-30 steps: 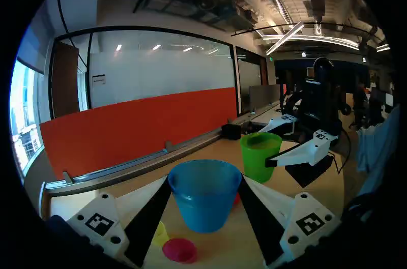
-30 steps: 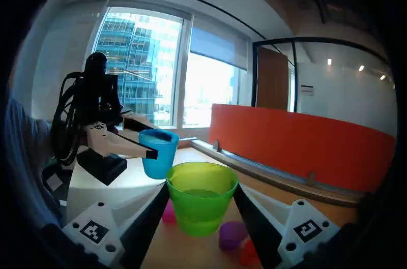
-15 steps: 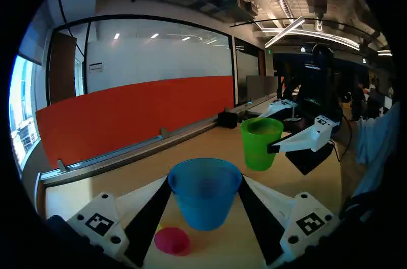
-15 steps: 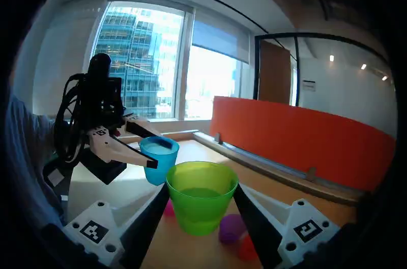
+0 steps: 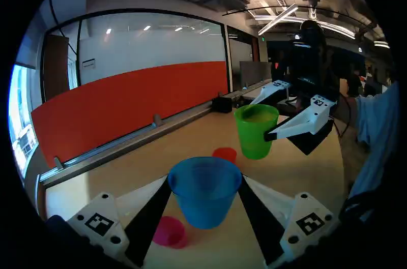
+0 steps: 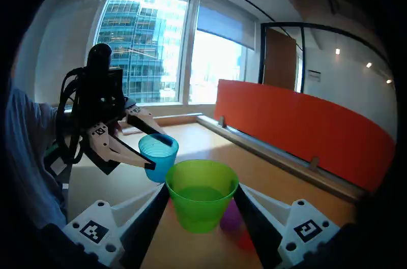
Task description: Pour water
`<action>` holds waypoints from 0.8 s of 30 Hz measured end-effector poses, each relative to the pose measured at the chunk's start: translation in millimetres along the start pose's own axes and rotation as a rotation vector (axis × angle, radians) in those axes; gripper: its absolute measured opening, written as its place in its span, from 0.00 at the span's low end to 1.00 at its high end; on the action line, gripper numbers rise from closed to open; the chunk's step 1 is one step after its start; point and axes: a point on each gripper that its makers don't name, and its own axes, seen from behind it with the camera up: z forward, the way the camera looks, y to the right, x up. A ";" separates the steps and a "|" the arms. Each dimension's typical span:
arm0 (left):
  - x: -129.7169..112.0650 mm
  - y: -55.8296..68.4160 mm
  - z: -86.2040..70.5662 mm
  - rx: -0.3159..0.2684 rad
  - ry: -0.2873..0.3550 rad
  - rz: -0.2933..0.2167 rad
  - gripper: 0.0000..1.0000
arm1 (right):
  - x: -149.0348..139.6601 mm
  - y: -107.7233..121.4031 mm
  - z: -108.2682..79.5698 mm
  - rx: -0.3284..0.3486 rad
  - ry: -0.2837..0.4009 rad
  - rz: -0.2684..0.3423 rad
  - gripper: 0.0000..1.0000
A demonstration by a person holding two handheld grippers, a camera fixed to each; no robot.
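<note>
Between their fingers (image 5: 152, 213), left tool (image 5: 204, 181) pinches blue cup (image 5: 204, 205) and right tool (image 6: 202, 190) pinches green cup (image 6: 201, 210).

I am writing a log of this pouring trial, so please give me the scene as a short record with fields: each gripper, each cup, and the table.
left gripper: shut on the blue cup, cup upright
right gripper: shut on the green cup, cup upright
green cup contents: liquid, partly filled
blue cup contents: cannot tell
pouring: not yet begun; the two cups are apart
table: wooden, with a pink cup, a red cup and a purple cup on it
</note>
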 end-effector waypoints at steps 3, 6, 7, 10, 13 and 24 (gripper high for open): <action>-8.6 3.2 3.4 -0.008 -0.018 0.002 0.89 | -5.5 -0.2 0.0 0.004 -0.019 -0.003 0.91; -18.1 7.6 7.2 -0.019 -0.039 0.004 0.89 | -11.4 -0.1 0.2 0.009 -0.036 -0.002 0.91; -21.5 9.6 8.6 -0.023 -0.047 0.005 0.89 | -14.1 -0.2 0.4 0.012 -0.043 -0.002 0.91; -31.5 15.3 12.1 -0.036 -0.071 0.010 0.89 | -21.9 -0.6 1.4 0.017 -0.062 -0.001 0.91; -42.6 20.6 15.3 -0.048 -0.099 0.015 0.89 | -29.7 -1.3 2.5 0.023 -0.080 -0.002 0.91; -79.7 33.5 21.2 -0.087 -0.179 0.008 0.89 | -55.8 -6.8 6.3 0.045 -0.133 0.006 0.91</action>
